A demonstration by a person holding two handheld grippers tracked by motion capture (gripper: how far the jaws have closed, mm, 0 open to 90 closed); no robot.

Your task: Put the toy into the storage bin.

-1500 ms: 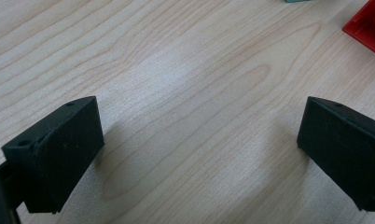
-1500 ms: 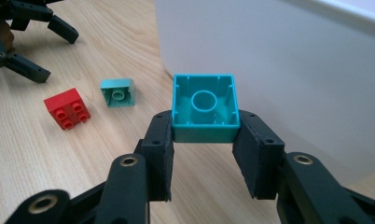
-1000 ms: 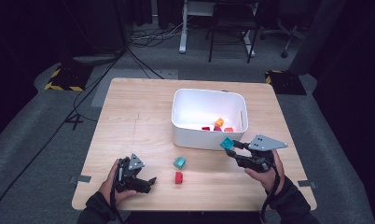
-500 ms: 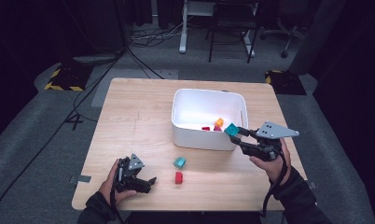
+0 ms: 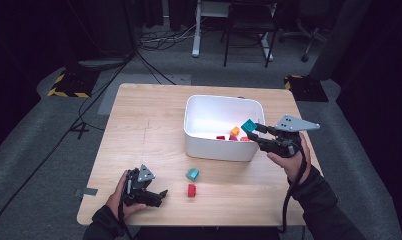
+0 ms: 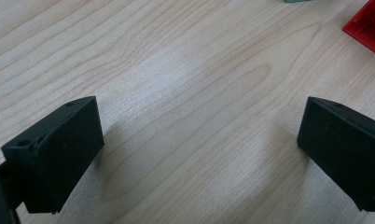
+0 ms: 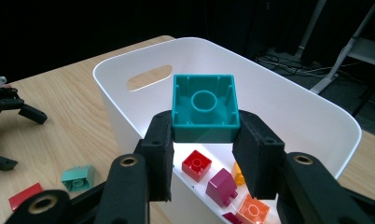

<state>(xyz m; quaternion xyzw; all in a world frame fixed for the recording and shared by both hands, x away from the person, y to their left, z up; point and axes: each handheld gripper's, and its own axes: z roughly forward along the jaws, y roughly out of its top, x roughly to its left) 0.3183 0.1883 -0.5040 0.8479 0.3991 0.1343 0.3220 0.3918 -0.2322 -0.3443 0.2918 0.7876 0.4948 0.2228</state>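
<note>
My right gripper (image 5: 254, 131) (image 7: 203, 140) is shut on a teal square brick (image 5: 248, 125) (image 7: 204, 108), held above the near right rim of the white bin (image 5: 209, 145) (image 7: 279, 98). The brick's hollow underside faces the right gripper view. Inside the bin lie red (image 7: 197, 164), magenta (image 7: 221, 186) and orange (image 7: 252, 210) bricks. My left gripper (image 5: 159, 196) (image 6: 197, 154) rests low on the table near its front left, jaws wide open with bare wood between them. A light teal brick (image 5: 192, 174) (image 7: 78, 178) and a red brick (image 5: 191, 190) (image 6: 368, 25) lie on the table in front of the bin.
The wooden table (image 5: 144, 135) has open room on its left half. A piece of grey tape (image 5: 87, 192) sticks at the front left edge. Chairs and cables stand on the floor beyond the table.
My right gripper has risen with the teal brick from in front of the bin's right end to above its rim. The left gripper has stayed put.
</note>
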